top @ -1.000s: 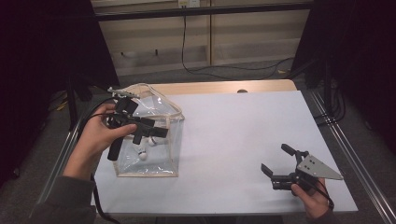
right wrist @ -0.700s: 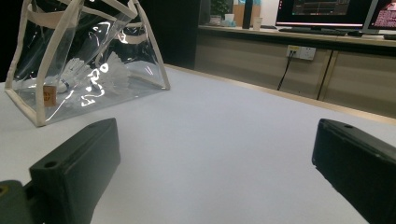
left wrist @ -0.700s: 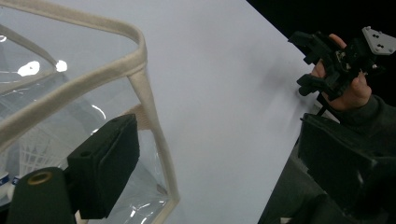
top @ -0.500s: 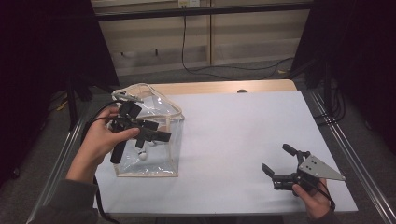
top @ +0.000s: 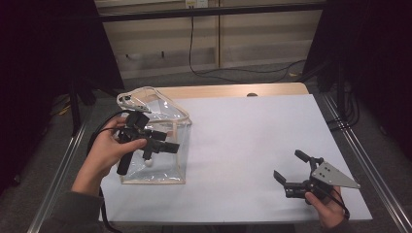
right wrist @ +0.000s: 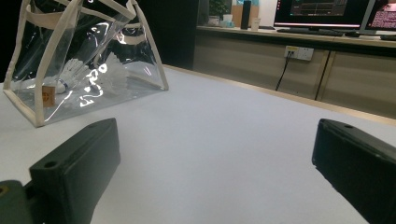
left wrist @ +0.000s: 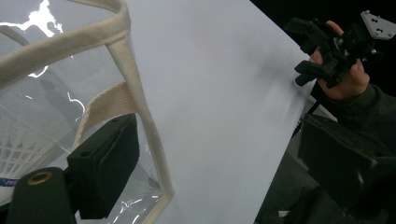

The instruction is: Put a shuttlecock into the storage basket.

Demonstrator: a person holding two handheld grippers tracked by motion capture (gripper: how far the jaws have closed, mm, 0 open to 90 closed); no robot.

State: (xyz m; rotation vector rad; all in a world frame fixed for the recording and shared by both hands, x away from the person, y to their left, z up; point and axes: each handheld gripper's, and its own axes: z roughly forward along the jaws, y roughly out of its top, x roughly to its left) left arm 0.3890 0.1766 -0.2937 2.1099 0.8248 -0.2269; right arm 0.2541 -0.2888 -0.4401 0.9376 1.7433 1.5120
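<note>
The clear bag (top: pixel 160 141) stands at the 9 o'clock side of the counter (top: pixel 252 145), with shuttlecocks (right wrist: pixel 74 72) inside. The left tool (top: pixel 163 145) is held spread over its open top, gripping nothing. One cream-edged rim (left wrist: pixel 140 93) should be pinched squarely. The right tool (top: pixel 291 177) is held spread and empty at 4 o'clock.

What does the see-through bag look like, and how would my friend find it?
Look at the big white table, then at its left side, where a hand holds the left gripper. Right under that gripper stands the clear plastic bag. It is see-through with cream fabric edges and has white shuttlecocks inside.
</note>
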